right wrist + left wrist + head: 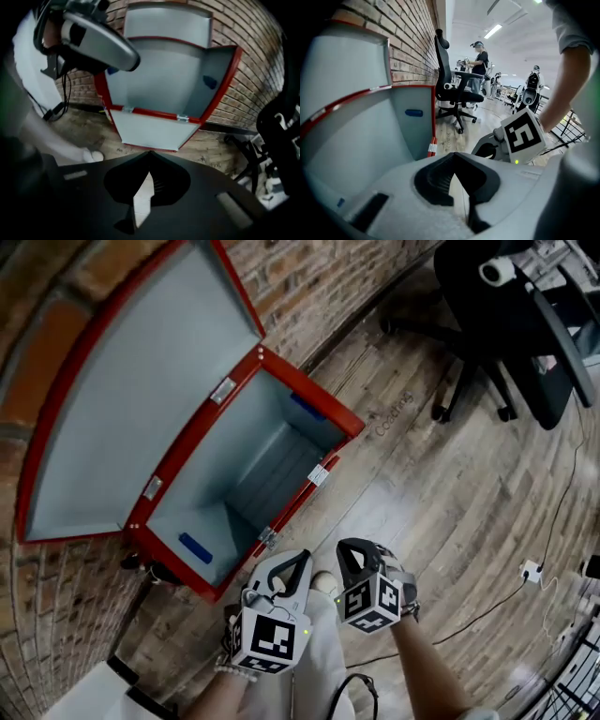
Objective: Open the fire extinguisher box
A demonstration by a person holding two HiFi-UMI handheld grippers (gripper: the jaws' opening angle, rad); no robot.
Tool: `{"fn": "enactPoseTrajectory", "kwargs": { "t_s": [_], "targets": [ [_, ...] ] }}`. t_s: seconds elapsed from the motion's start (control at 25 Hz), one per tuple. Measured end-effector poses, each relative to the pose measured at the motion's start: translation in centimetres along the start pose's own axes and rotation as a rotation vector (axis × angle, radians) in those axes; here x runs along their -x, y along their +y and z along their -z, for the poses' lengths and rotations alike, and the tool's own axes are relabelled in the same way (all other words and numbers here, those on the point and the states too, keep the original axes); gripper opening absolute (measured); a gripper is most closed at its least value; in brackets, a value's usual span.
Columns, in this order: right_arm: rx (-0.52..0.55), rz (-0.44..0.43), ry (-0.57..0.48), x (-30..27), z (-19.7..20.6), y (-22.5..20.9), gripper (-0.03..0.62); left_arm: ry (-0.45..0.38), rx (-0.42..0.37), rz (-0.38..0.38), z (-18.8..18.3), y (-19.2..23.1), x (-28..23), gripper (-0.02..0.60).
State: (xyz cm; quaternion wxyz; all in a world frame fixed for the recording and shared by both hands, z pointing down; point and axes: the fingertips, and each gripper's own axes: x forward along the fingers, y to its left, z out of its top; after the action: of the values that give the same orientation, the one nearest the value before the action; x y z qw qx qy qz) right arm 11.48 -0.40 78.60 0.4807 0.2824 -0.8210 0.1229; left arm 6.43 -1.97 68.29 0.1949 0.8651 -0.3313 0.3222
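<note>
Boxes: I count one red box (309, 386), on the wood floor (450, 512) against the brick wall (309, 277).
Lids: one lid (122, 381), swung right up and leaning on the bricks.
Hinges: two silver ones (222, 390) (152, 487), on the rim where lid meets box.
Latches: two (319, 474) (269, 538), on the rim nearest me.
Blue patches: two on the grey inner walls (196, 547) (307, 407), one at each end.
Chairs: one black office chair (506, 324), well apart from the box.
Grippers: two, side by side near the latch rim, touching nothing I can see.
Left gripper (302, 557): jaws together, tips meeting, holding nothing.
Right gripper (345, 547): jaws together, holding nothing.
</note>
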Motion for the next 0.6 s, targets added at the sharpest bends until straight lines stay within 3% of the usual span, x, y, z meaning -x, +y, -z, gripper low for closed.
{"fn": "enactPoseTrajectory", "kwargs": {
  "t_s": [0.16, 0.4, 0.6],
  "targets": [
    [-0.181, 0.075, -0.055, 6.6, -4.3, -2.7, 0.005, -0.037, -0.026, -0.011, -4.7, 0.2, 4.2, 0.003],
    [-0.288, 0.169, -0.145, 16.5, -10.6, -5.1, 0.005, -0.097, -0.061, -0.048, -11.8, 1.0, 11.5, 0.003],
    [-0.325, 0.182, -0.222, 23.4, -15.8, -4.2, 0.005, -0.142, -0.086, -0.049, -16.5, 0.8, 17.6, 0.003]
  ]
}}
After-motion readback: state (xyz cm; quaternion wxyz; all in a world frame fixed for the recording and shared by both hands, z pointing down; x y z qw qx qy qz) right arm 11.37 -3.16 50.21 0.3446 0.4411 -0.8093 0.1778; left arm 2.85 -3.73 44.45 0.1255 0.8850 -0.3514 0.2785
